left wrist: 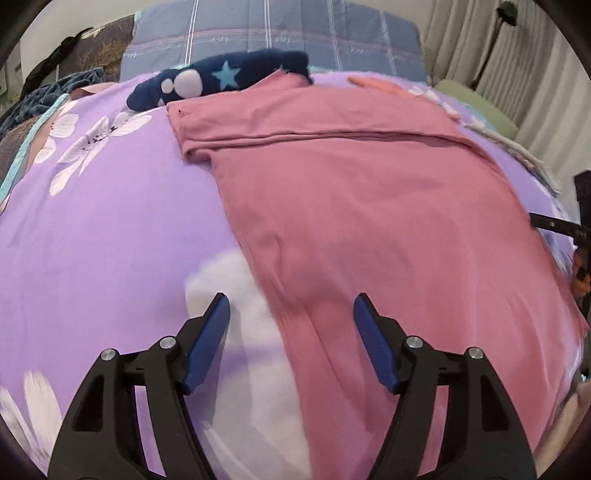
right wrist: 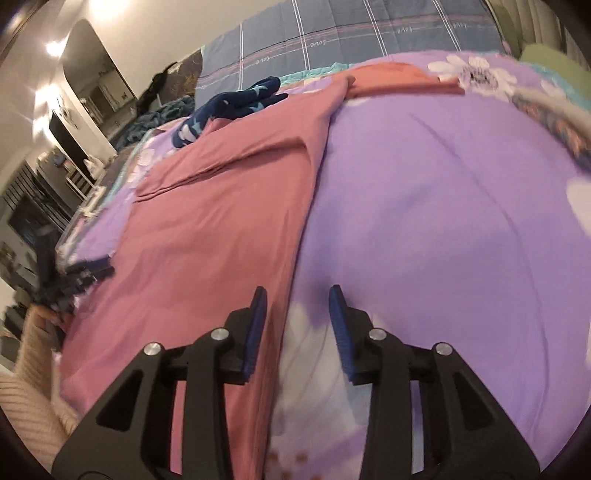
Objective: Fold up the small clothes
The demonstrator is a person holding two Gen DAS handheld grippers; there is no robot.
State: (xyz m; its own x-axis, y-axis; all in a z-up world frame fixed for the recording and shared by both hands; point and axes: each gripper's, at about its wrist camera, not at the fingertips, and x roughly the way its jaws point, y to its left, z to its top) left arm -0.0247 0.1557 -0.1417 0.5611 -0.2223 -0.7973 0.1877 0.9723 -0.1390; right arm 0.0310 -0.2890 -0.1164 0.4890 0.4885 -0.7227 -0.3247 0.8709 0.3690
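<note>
A pink garment (left wrist: pixel 369 206) lies flat on the purple flowered bedspread (left wrist: pixel 110 229), with a folded band across its far end. My left gripper (left wrist: pixel 291 306) is open and empty, hovering over the garment's near left edge. In the right wrist view the same pink garment (right wrist: pixel 221 236) fills the left half. My right gripper (right wrist: pixel 297 295) is open and empty, straddling the garment's right edge above the bedspread (right wrist: pixel 443 221). The right gripper also shows at the right edge of the left wrist view (left wrist: pixel 554 225). The left gripper appears blurred at the left of the right wrist view (right wrist: pixel 81 275).
A navy garment with stars and white dots (left wrist: pixel 218 79) lies beyond the pink one, also visible in the right wrist view (right wrist: pixel 229 105). A folded orange-pink piece (right wrist: pixel 399 79) lies at the far end. A blue plaid pillow (left wrist: pixel 277 33) stands behind. Furniture stands left of the bed (right wrist: pixel 55 177).
</note>
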